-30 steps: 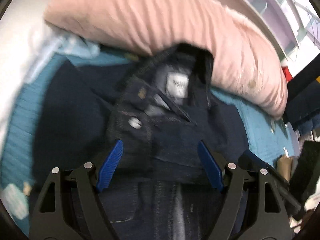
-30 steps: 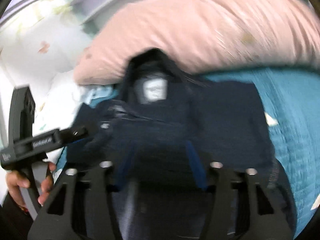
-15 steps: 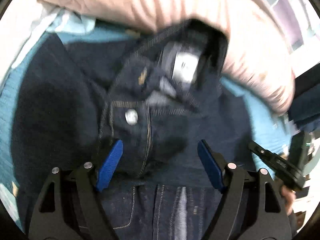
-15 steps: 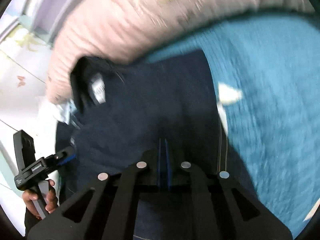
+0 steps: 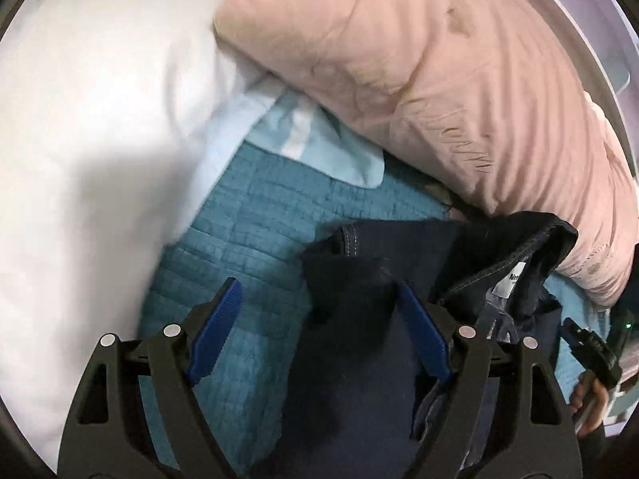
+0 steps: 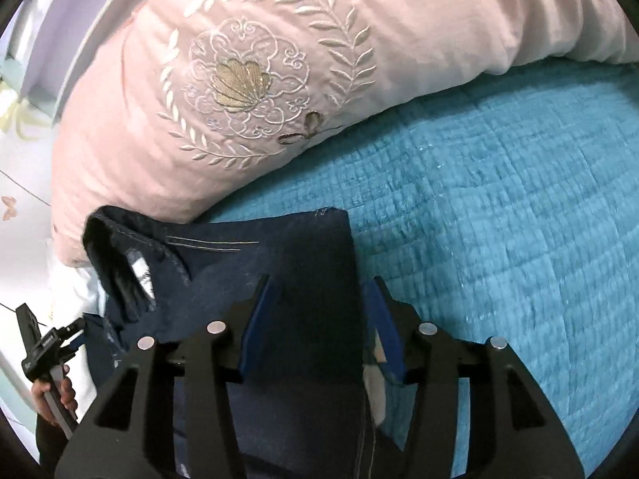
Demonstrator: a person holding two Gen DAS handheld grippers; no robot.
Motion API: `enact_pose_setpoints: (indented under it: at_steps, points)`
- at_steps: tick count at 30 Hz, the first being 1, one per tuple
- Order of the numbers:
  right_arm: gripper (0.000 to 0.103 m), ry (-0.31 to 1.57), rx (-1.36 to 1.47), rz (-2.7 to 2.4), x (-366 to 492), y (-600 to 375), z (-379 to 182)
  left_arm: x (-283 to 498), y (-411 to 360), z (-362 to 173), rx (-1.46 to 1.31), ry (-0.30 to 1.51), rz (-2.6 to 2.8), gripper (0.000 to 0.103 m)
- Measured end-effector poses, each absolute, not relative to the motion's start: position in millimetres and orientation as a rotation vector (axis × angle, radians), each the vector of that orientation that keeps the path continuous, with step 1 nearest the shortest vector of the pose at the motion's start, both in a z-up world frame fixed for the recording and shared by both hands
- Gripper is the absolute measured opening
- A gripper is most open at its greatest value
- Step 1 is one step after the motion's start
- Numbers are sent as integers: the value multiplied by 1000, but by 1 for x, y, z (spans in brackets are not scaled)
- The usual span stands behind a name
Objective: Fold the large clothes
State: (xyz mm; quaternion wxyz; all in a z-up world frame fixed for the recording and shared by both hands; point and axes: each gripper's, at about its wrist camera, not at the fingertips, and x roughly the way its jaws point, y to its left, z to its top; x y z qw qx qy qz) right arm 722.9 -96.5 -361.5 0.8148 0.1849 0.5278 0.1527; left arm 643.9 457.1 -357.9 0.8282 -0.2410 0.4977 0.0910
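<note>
Dark blue jeans lie folded on a teal quilted bedspread, waistband and white label toward the pink pillow. In the left wrist view my left gripper is open over the jeans' left edge, its right finger on the denim and its left finger over the quilt. In the right wrist view the jeans lie with their right edge straight; my right gripper is open astride that edge. The other gripper shows at each view's side.
A large pink embroidered pillow lies right behind the jeans. A white pillow and a pale blue cloth sit at the left. Teal bedspread extends to the right.
My right gripper was shut half a second ago and is open now. My left gripper has moved left from the waistband to the jeans' left edge. The jeans lie flatter.
</note>
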Motion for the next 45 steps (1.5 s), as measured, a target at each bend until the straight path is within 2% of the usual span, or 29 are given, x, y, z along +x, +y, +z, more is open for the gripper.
enact_pose_setpoints:
  at_steps: [3,11,12,14,15,17,18,19,22,31,45]
  points:
    - [53,1136,413,335,729,-97,-361,651,459,-372,-572,1094,153,81]
    - [54,1188,453,348,745,-93,-369,679,440,-387,-524,1159,133,79]
    - [54,1197,451,343,747,-91,-372,679,439,-389,-519,1169,137,72]
    - [54,1207,464,345,751,-90,-375,685,435,-392,-502,1184,140,64]
    - [54,1206,471,340,753,-90,-376,686,433,-393,-477,1188,155,51]
    - [55,1211,483,349,755,-90,-378,686,431,-392,-455,1187,167,42]
    - [53,1209,483,350,756,-90,-379,685,431,-391,-456,1178,165,37]
    - [39,1206,474,350,756,-90,-379,684,431,-390,-442,1171,166,32]
    - [10,1193,404,335,754,-84,-377,677,427,-381,-412,1141,160,21]
    - [8,1019,423,431,716,-92,-320,629,415,-329,-406,984,124,14]
    - [7,871,338,523,599,-111,-245,498,379,-258,-419,779,180,12]
